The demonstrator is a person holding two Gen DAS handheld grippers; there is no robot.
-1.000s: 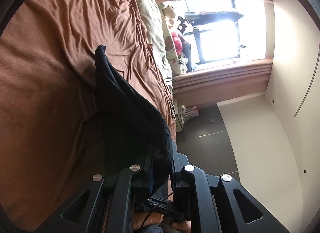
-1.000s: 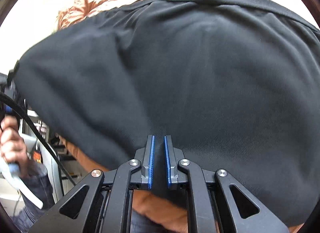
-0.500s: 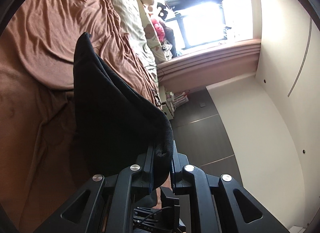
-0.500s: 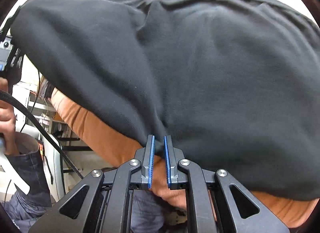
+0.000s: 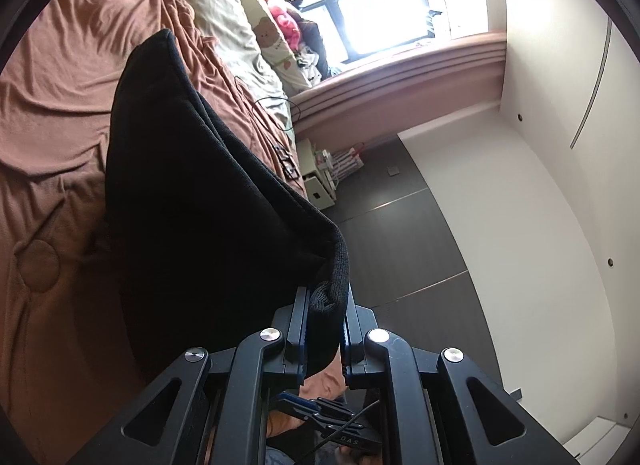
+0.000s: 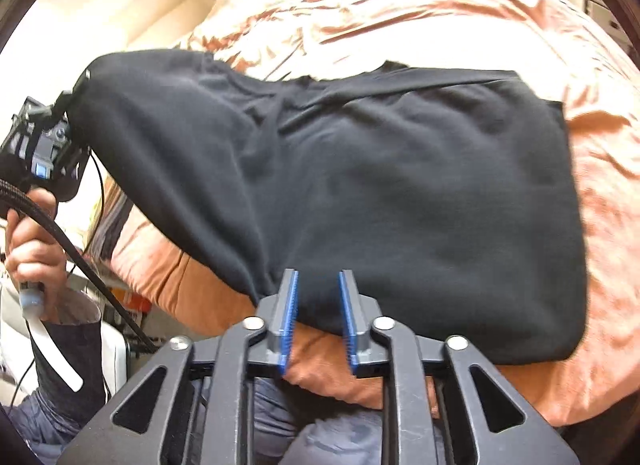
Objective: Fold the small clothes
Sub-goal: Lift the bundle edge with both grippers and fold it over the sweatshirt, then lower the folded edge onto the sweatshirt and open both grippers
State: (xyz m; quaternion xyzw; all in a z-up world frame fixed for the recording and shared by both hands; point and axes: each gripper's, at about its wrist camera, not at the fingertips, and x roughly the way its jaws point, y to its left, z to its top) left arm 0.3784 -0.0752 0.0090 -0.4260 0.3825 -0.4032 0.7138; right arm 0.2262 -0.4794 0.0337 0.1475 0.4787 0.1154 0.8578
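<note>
Far left in the right wrist view, a person's hand [image 6: 30, 241] grips the handle of the left tool [image 6: 66, 121], w/ a thick black cable [image 6: 76, 253] running down from it. That tool pinches one corner of the black soft knit garment [image 6: 400, 193] & holds it up off the bed. In the left wrist view the left tool [image 5: 325, 301] has its two fingers pressed tight on the ribbed hem of the garment [image 5: 192, 201], which hangs down like a dark sheet.

Moving right, most of the garment lies spread on the rust-orange wrinkled bed cover [image 6: 600, 193], near the bed's front edge. The right tool [image 6: 318, 297] sits at the garment's near edge. Its blue-padded fingers [image 6: 290, 305] are spread apart w/ cloth between them, not squeezing it.

Past the bed in the left wrist view, a cream pillow [image 5: 216, 13] & a bright window [image 5: 384, 13] show.
</note>
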